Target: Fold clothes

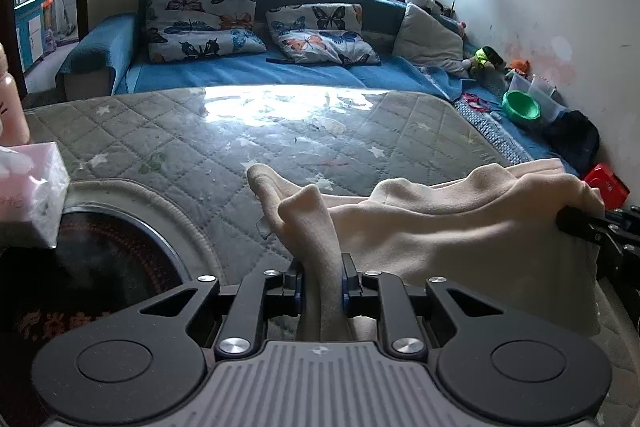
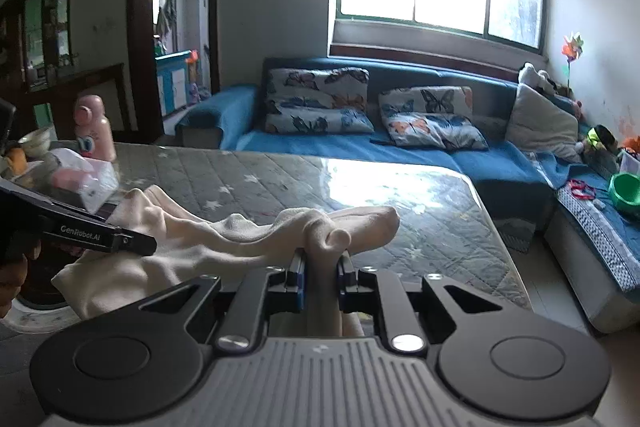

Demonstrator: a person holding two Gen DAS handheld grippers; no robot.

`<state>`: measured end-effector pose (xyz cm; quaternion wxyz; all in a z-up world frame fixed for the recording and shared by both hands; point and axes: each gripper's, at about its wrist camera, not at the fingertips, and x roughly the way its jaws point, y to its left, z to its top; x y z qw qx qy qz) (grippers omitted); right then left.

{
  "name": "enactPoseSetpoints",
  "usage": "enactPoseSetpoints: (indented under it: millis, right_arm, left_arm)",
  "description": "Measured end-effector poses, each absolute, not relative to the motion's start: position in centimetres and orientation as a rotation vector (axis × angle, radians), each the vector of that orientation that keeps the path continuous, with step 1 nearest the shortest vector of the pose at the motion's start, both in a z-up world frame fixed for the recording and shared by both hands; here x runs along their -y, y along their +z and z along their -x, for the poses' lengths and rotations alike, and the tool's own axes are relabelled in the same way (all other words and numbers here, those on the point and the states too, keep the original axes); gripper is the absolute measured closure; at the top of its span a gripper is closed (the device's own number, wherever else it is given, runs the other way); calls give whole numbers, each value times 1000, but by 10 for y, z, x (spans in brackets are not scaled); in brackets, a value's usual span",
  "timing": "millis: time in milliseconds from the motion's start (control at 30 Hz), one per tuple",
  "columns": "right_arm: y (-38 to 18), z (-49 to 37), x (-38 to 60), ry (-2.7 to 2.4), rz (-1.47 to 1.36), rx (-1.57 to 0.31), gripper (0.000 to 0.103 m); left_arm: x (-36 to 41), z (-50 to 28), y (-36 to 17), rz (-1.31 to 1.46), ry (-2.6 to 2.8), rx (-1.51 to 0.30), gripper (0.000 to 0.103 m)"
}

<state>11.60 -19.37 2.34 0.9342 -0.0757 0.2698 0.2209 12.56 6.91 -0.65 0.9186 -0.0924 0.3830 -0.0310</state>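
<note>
A cream fleece garment (image 1: 448,223) hangs stretched between both grippers over the quilted grey table (image 1: 192,147). My left gripper (image 1: 322,287) is shut on one bunched corner of it; the cloth sticks up between the pads. At the right edge of the left wrist view the other gripper's finger (image 1: 580,225) holds the far corner. In the right wrist view my right gripper (image 2: 322,285) is shut on a bunched cream garment (image 2: 256,239) corner, and the left gripper's black finger (image 2: 100,235) grips the cloth at the left.
A tissue pack (image 1: 32,187) and a round dark plate (image 1: 100,259) lie at the table's left. A pink bottle (image 2: 94,127) stands behind them. A blue sofa (image 1: 248,67) with butterfly pillows runs along the back; a green bowl (image 1: 520,105) and toys sit at right.
</note>
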Motion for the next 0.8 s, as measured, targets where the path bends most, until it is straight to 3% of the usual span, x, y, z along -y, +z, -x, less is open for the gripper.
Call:
enactPoseSetpoints:
  millis: [167, 233, 300, 433, 600, 800]
  right_arm:
    - [-3, -139, 195, 409, 140, -620, 90]
    - [-18, -149, 195, 384, 134, -666, 90]
    - [-30, -156, 194, 356, 138, -706, 85]
    - [-34, -156, 196, 304, 166, -711, 79]
    - [-22, -151, 181, 374, 189, -682, 77]
    - [-27, -166, 151, 455, 152, -721, 78]
  left_arm:
    - [-71, -140, -28, 201, -43, -826, 83]
    - [-74, -142, -35, 203, -32, -835, 77]
    - [-77, -141, -38, 193, -17, -830, 64]
    - [-80, -136, -33, 151, -6, -807, 53]
    - [-83, -131, -29, 118, 23, -794, 26]
    - [-77, -119, -25, 73, 20, -768, 17]
